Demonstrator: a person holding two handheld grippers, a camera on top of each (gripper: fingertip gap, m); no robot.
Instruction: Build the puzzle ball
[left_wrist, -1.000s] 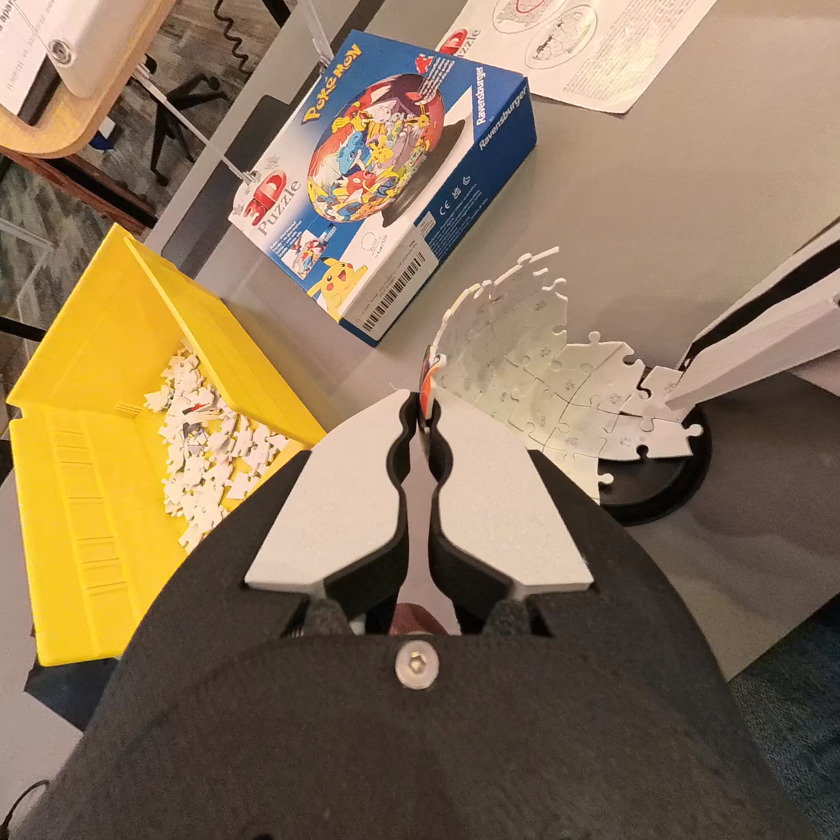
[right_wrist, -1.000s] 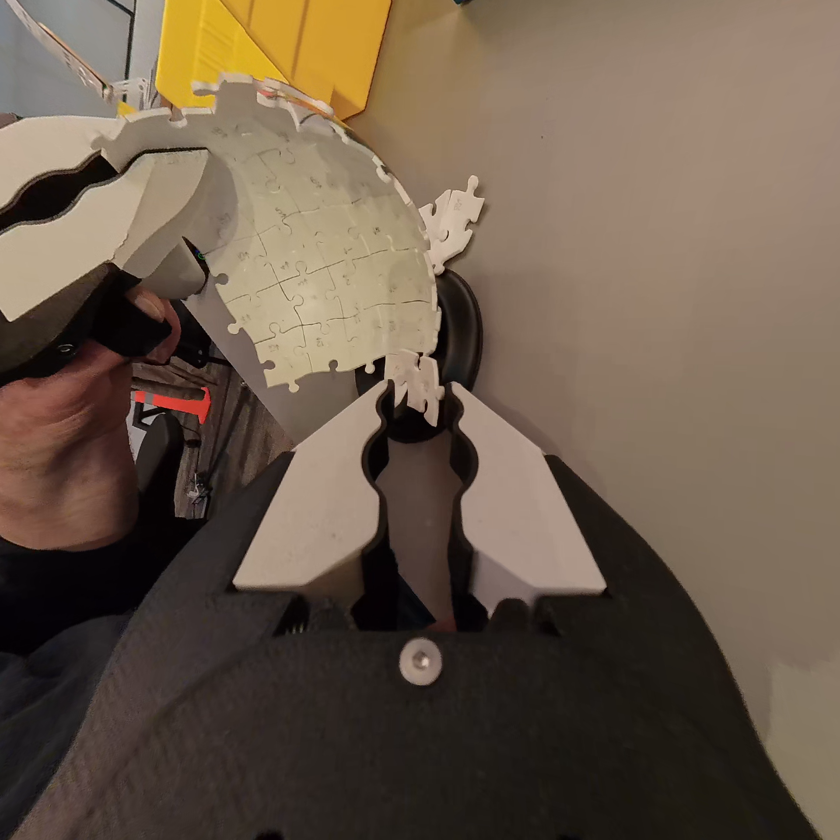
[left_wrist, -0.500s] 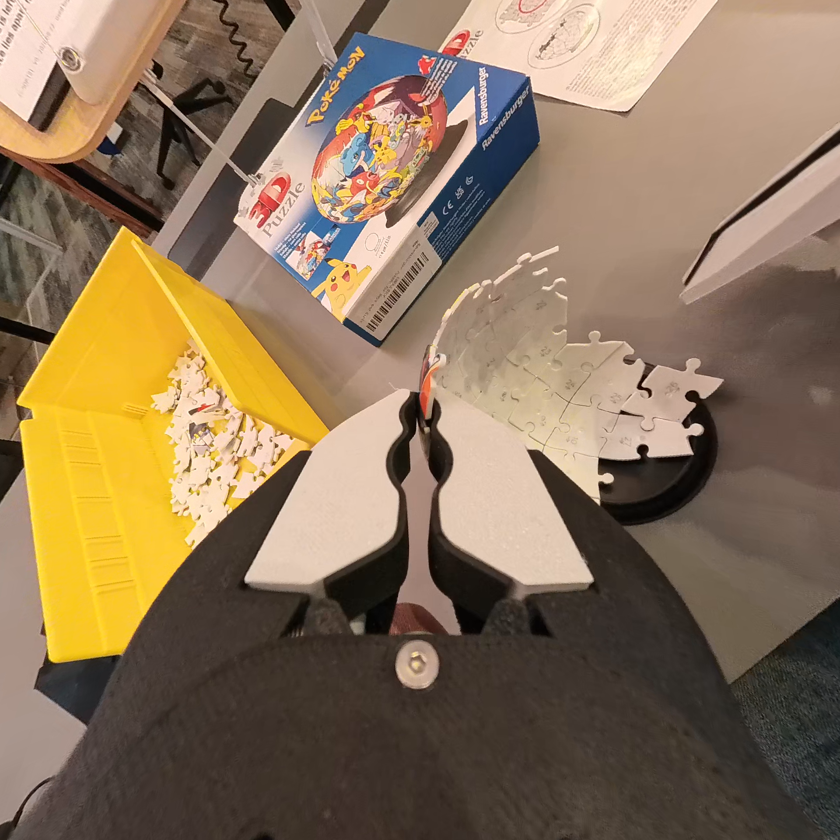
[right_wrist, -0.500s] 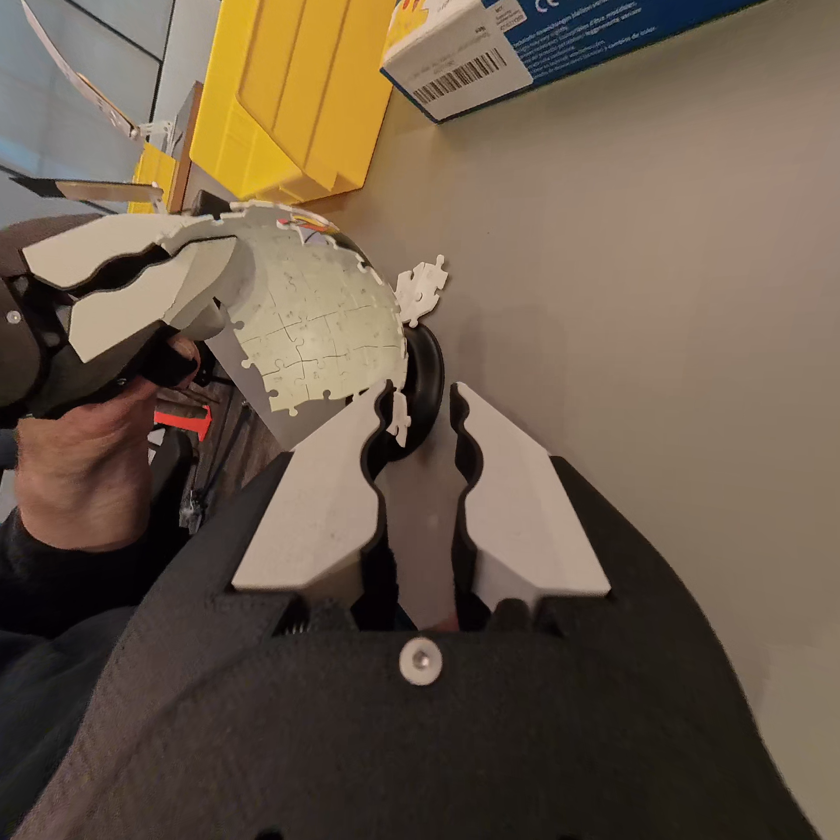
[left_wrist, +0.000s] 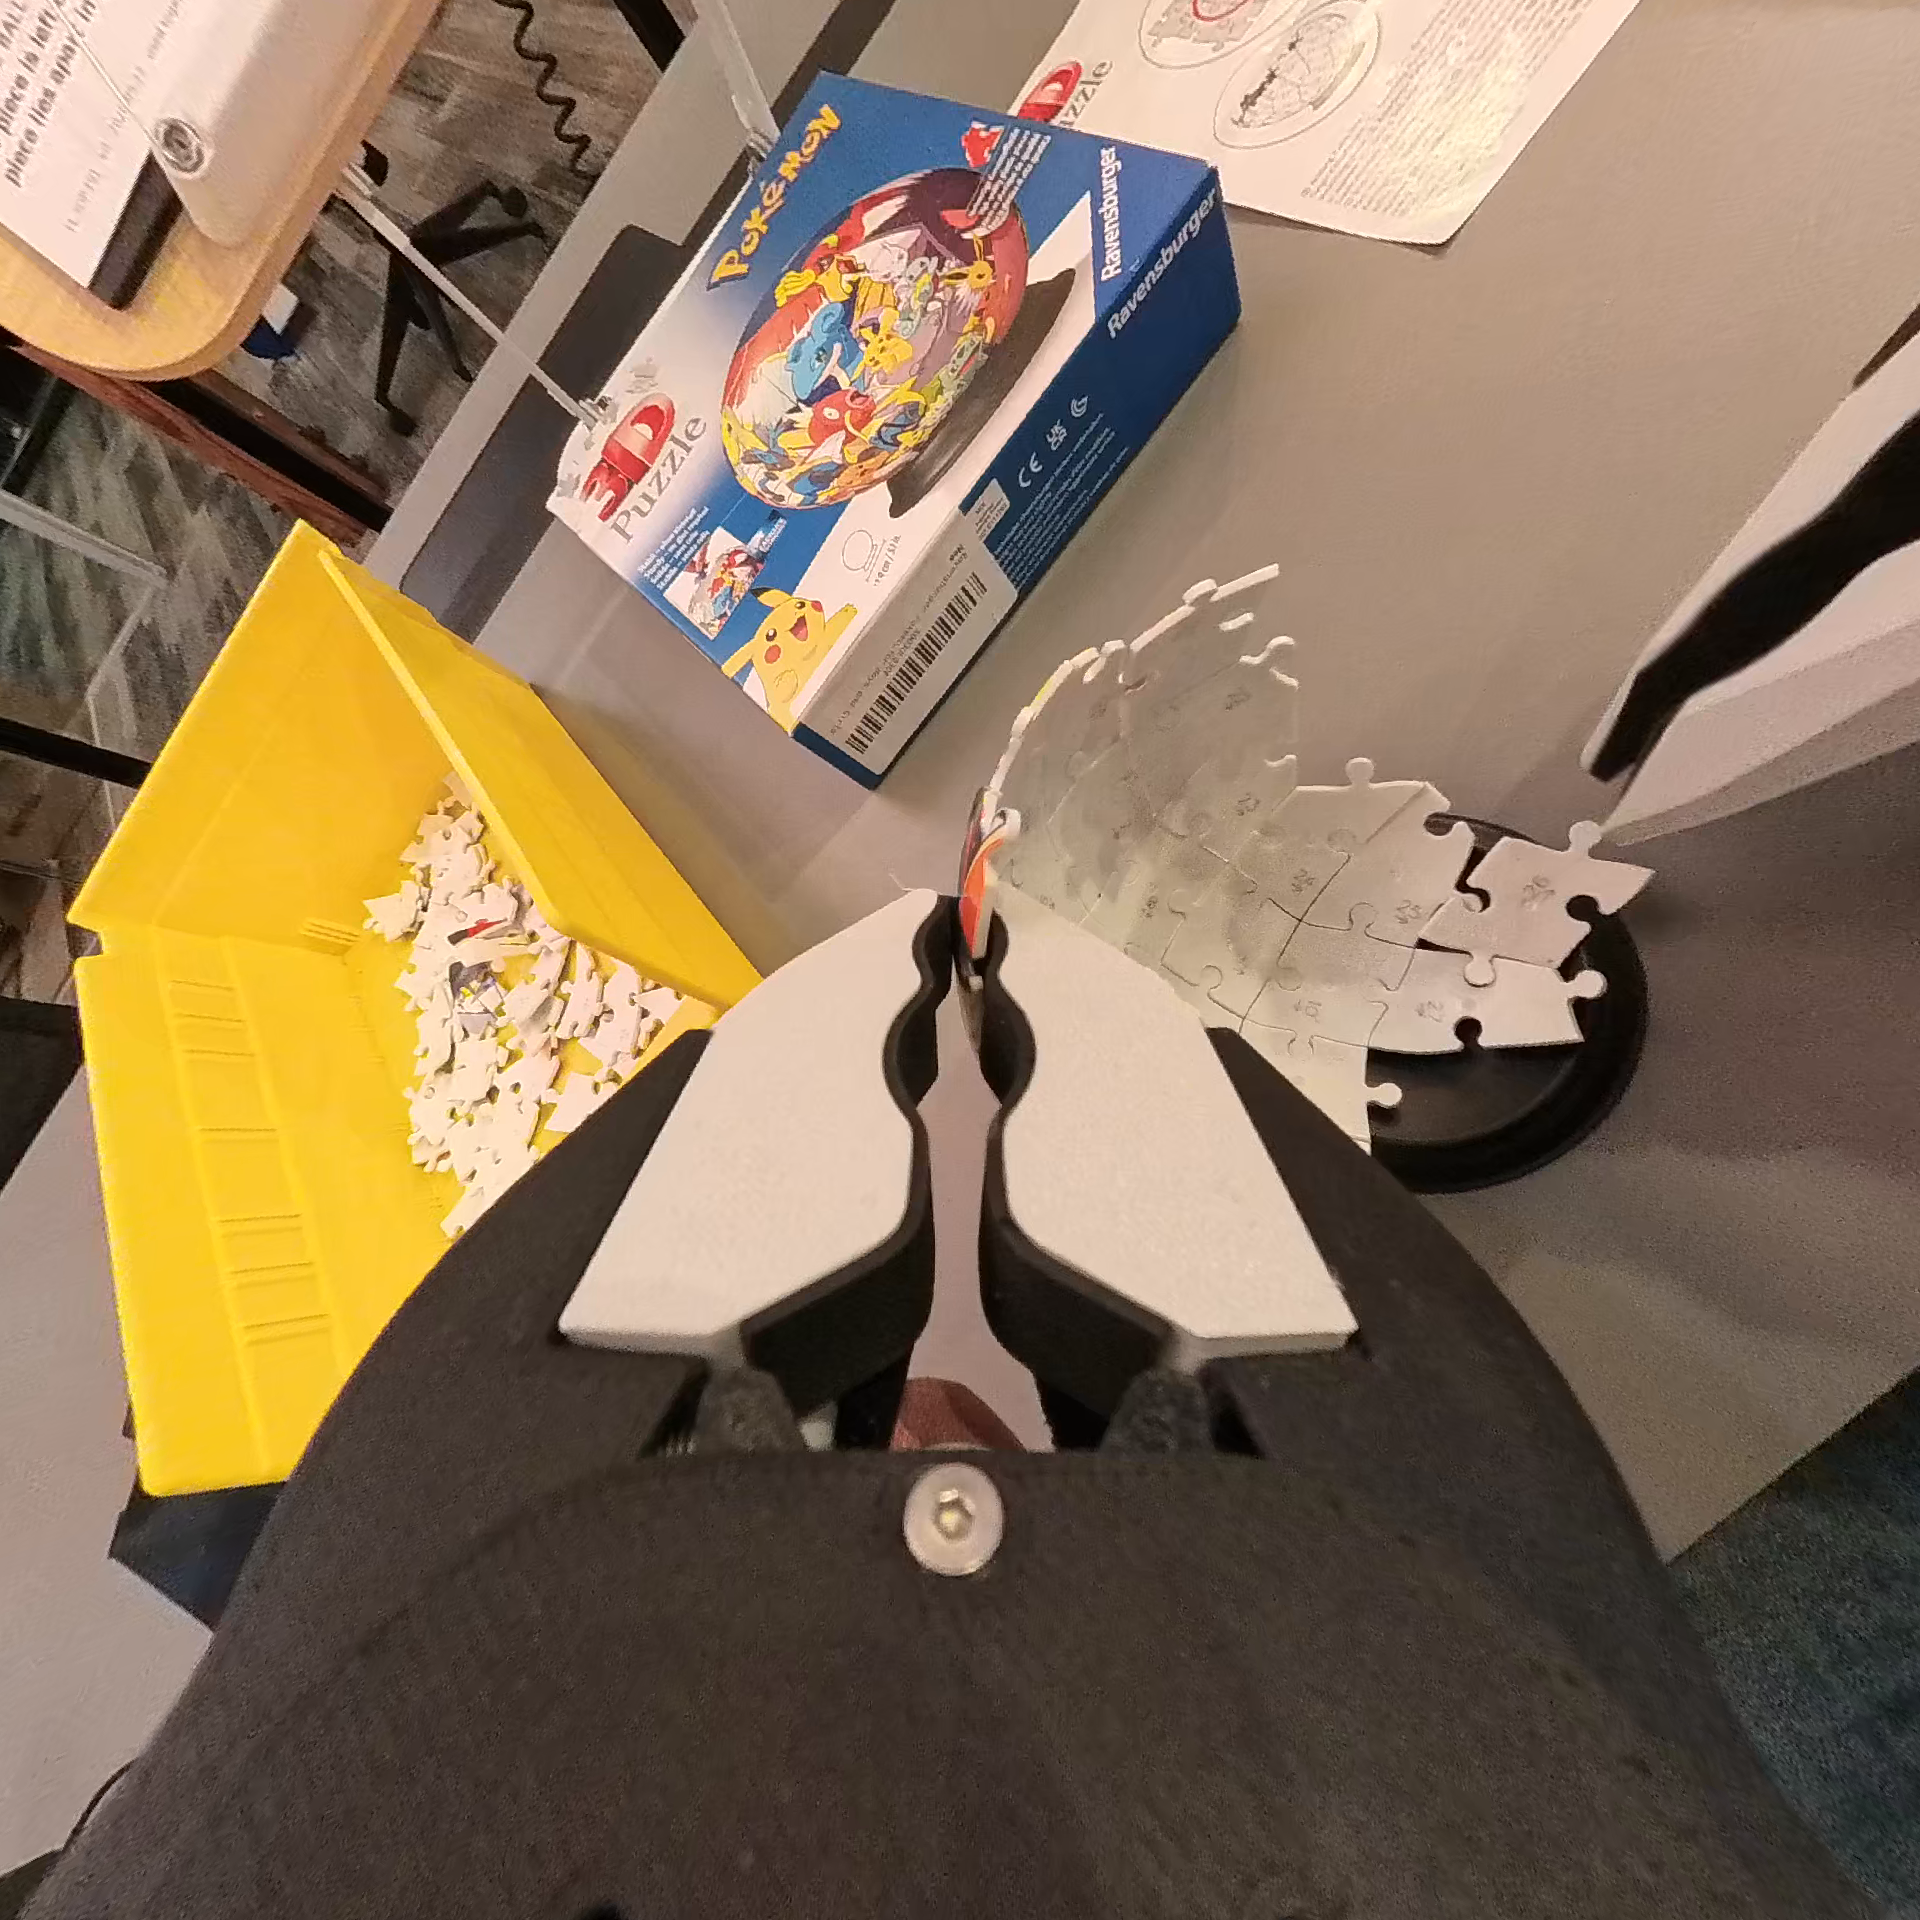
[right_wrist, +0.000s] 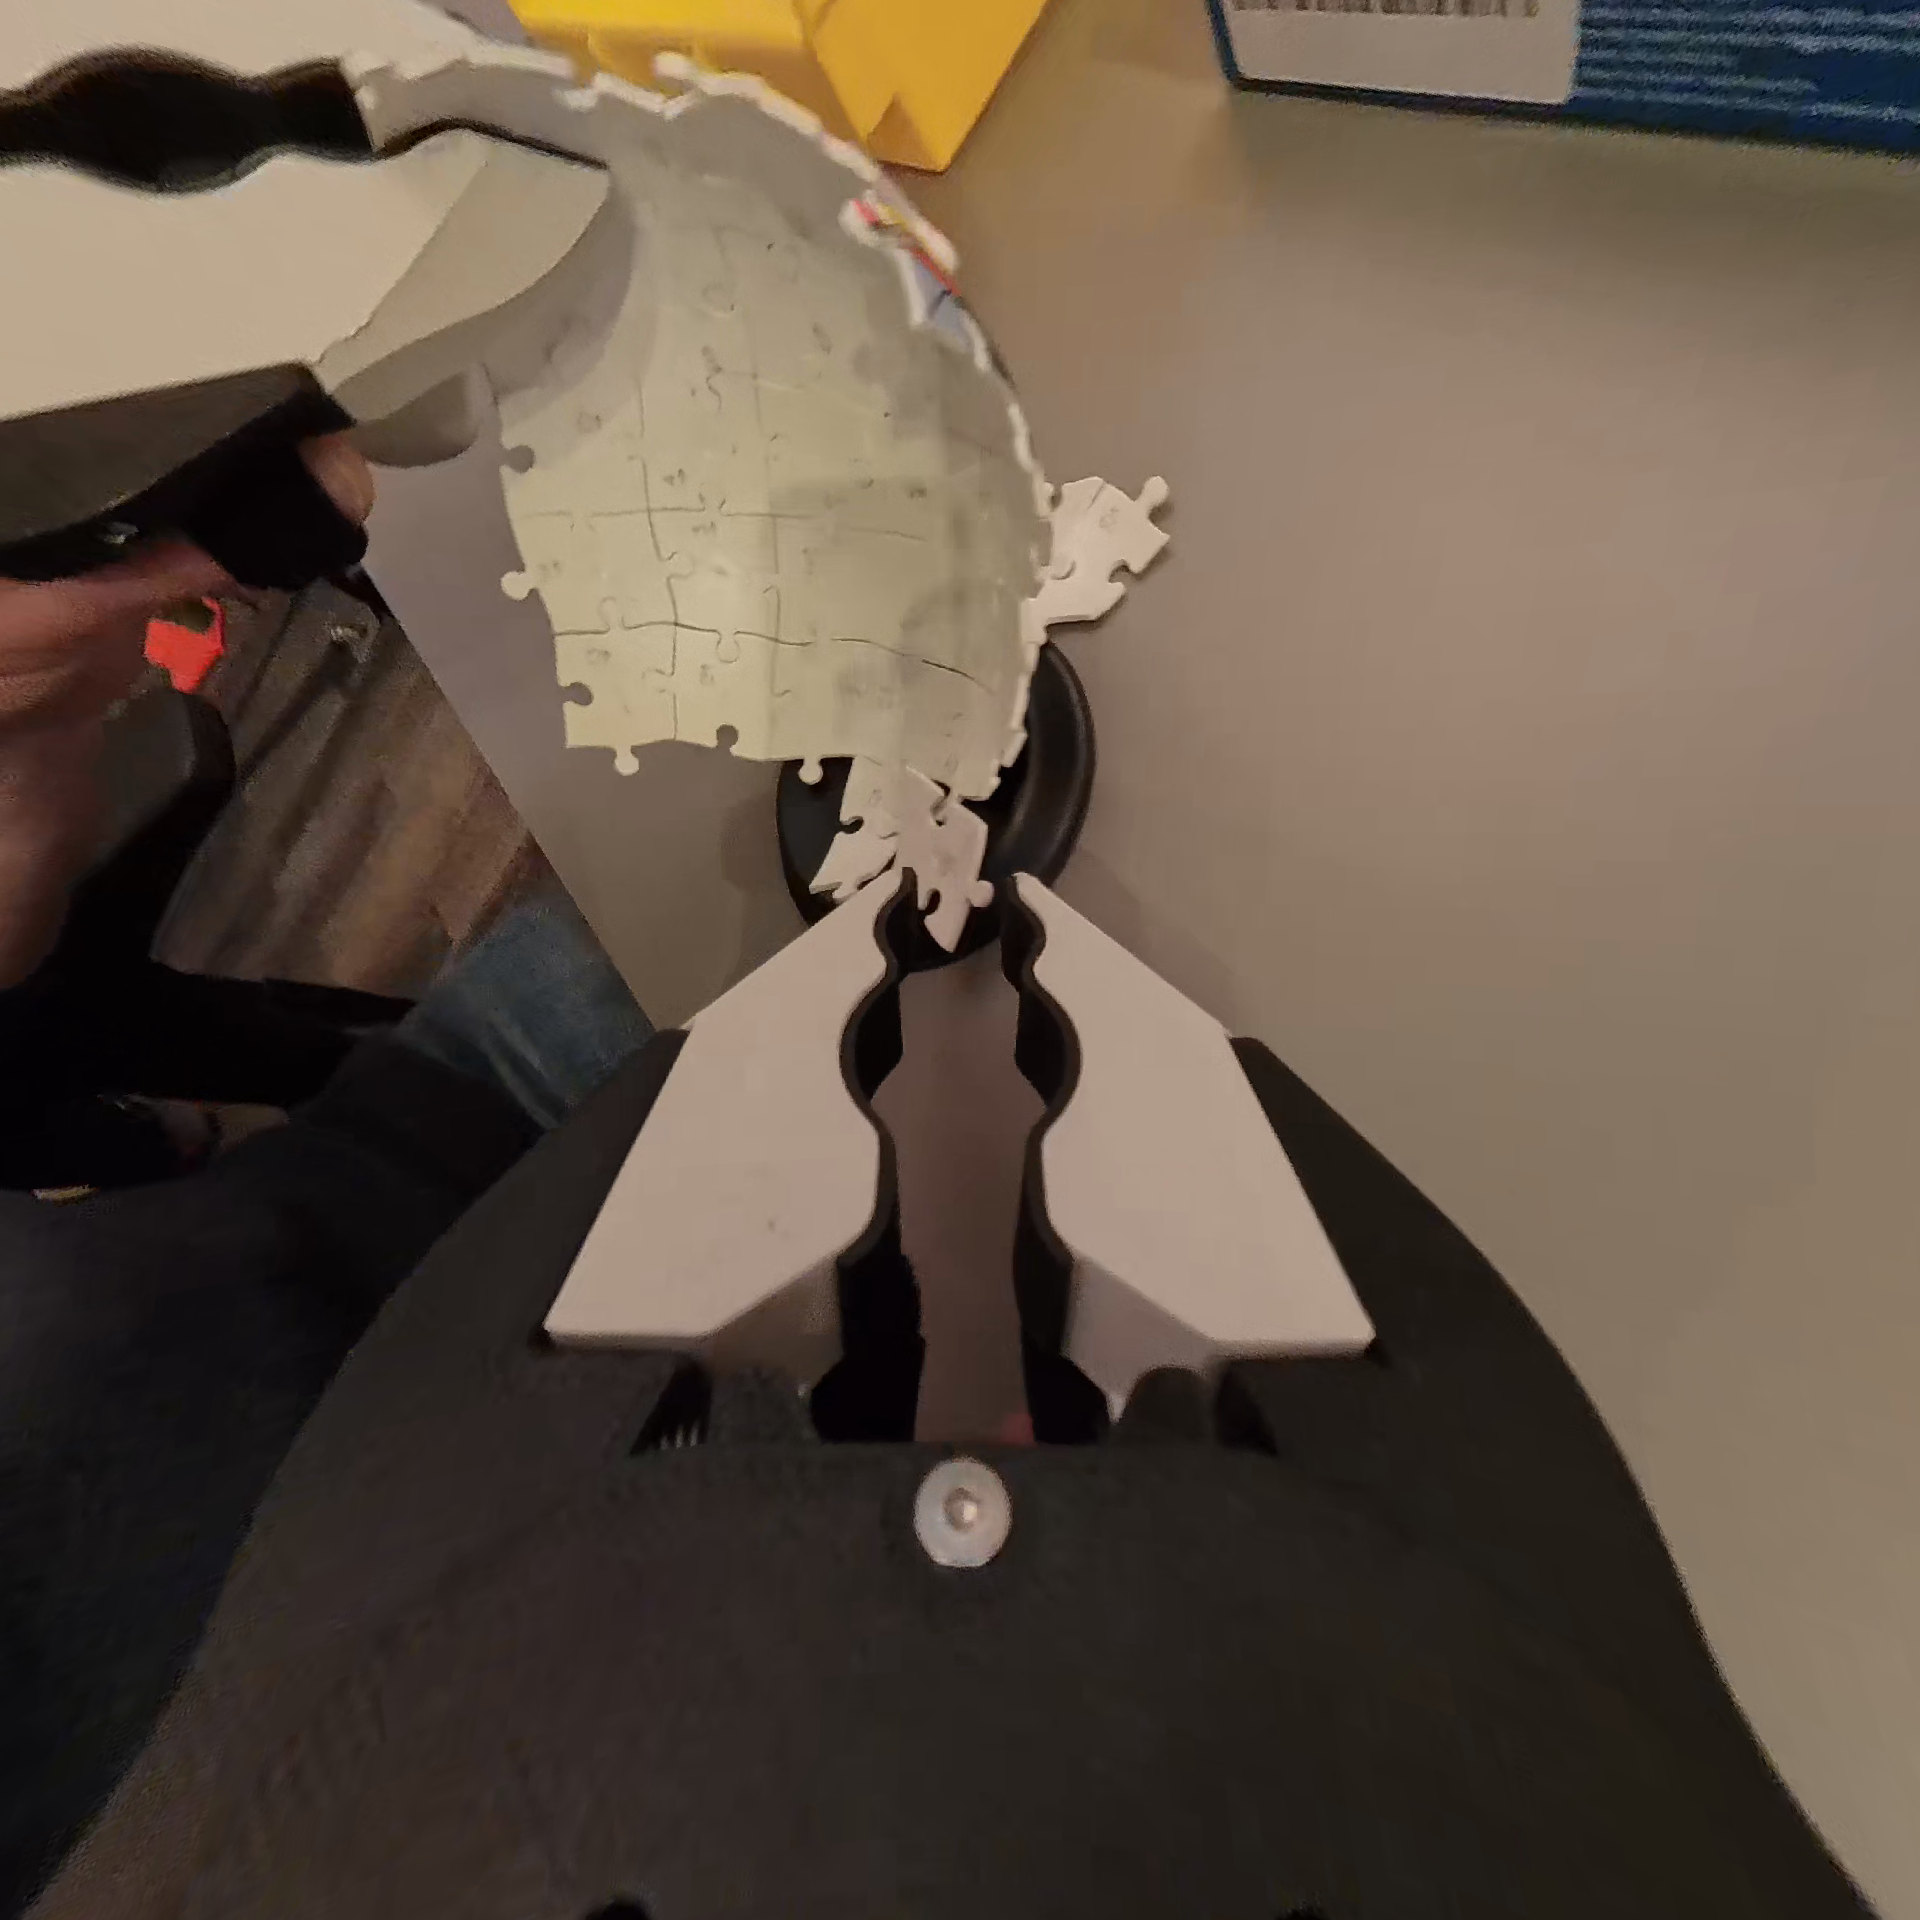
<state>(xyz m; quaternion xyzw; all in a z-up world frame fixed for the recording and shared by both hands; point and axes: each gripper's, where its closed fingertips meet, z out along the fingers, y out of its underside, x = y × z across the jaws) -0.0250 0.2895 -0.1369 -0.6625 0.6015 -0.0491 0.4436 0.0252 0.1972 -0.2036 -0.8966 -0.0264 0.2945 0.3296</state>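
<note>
The edge of the curved, half-built white puzzle ball shell (left_wrist: 1164, 862) is still pinched by the closed left gripper (left_wrist: 977, 925) over the round black stand (left_wrist: 1538, 1101). The right gripper (right_wrist: 951, 894), parted and empty, has been brought back to the shell's newest pieces, beside the yellow plastic bin (left_wrist: 260, 1039).

Each claw, left (left_wrist: 971, 920) and right (right_wrist: 961, 899), has pale grey wedge fingers with wavy black inner edges on a rough black housing, a silver screw (left_wrist: 953, 1522) centred behind them, beside a dark sleeve (right_wrist: 156, 1299).
</note>
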